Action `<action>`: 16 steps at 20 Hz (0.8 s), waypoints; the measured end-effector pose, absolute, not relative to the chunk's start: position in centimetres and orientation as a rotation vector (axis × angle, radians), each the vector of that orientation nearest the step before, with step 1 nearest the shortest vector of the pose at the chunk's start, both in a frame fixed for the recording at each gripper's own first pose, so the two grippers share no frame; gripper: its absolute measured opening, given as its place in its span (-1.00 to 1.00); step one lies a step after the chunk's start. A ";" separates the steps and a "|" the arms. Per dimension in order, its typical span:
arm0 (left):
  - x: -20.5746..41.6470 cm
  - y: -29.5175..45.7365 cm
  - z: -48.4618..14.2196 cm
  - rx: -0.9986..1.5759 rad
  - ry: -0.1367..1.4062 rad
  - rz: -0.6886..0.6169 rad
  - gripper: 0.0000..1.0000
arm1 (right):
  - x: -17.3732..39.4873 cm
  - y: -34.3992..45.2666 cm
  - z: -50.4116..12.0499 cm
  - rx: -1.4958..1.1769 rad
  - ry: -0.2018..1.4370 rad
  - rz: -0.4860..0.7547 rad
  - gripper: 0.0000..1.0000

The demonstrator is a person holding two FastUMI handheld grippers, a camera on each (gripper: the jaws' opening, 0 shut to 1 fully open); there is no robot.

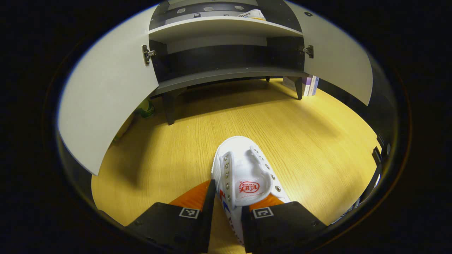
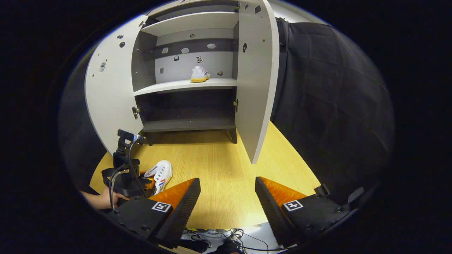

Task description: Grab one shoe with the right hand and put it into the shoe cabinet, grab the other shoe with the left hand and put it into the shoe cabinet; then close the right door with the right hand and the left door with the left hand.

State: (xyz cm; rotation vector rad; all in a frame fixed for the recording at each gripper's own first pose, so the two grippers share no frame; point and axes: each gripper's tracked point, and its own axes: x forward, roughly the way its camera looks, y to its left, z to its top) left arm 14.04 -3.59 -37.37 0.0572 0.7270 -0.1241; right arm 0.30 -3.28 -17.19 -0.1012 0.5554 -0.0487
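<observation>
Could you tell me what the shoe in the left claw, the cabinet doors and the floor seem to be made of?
Shoe: probably white canvas, matte weave, with metal eyelets that glint. Cabinet doors: likely laminated board, smooth pale matte faces, hung on shiny metal hinges. Floor: wood or wood-look laminate, yellow with fine straight grain and a soft sheen.

left gripper [image 2: 150,183]: black housing, black cables looped beside it, small camera on top.
right gripper [image 2: 226,197]: square black-and-white marker on each black finger mount.
hand [image 2: 102,199]: below left gripper, sleeve possibly dark.
</observation>
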 end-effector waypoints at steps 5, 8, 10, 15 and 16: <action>14.2 -2.3 -37.9 0.029 0.760 -0.080 -0.76 | 0.7 -3.7 -16.6 -0.088 0.535 -0.039 0.97; 14.2 -2.3 -37.5 0.006 0.776 -0.070 -0.87 | 1.1 -4.1 -16.4 -0.086 0.528 -0.024 0.97; 14.2 -3.0 -36.7 -0.026 0.774 -0.084 -0.89 | 1.4 -4.2 -16.3 -0.091 0.520 -0.013 0.97; 14.2 -3.9 -30.3 -0.051 0.715 -0.052 -0.89 | 2.1 -5.0 -15.6 -0.116 0.486 0.022 0.97; 14.2 -4.1 -28.7 -0.084 0.705 -0.044 -0.89 | 2.2 -5.2 -15.4 -0.120 0.478 0.026 0.97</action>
